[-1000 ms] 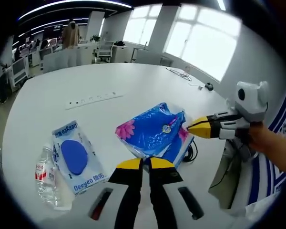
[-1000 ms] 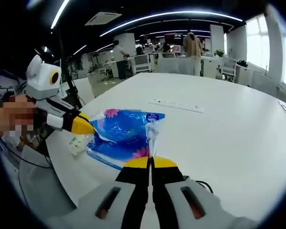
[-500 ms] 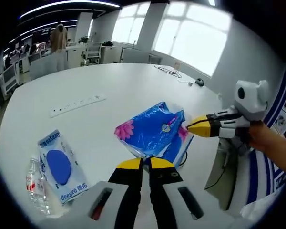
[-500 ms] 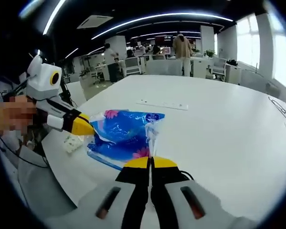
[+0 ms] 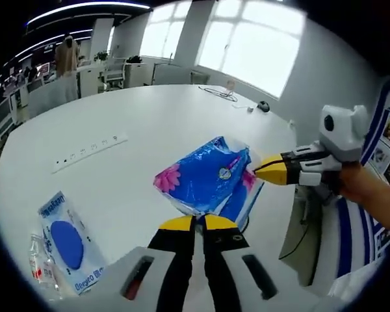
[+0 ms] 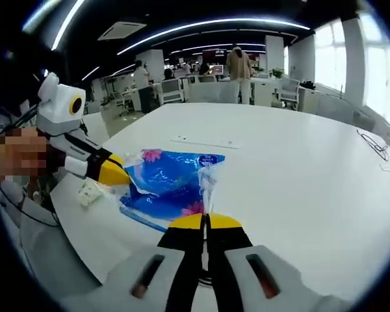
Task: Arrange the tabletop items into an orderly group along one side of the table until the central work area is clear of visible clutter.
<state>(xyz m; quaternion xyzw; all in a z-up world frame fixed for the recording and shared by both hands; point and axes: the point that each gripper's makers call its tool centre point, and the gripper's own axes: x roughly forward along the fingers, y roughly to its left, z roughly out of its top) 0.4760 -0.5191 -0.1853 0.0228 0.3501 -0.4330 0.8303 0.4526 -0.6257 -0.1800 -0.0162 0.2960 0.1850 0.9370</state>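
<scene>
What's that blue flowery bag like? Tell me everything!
The bag is shiny, crinkly blue plastic with pink flowers and a small round label. It looks soft and stuffed, held tilted over the white table near its edge. The left gripper pinches one end and the right gripper pinches the other, both shut on it.

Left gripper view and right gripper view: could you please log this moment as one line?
left gripper: shut on blue bag | right gripper: shut on blue bag | bag: lifted over table
</scene>
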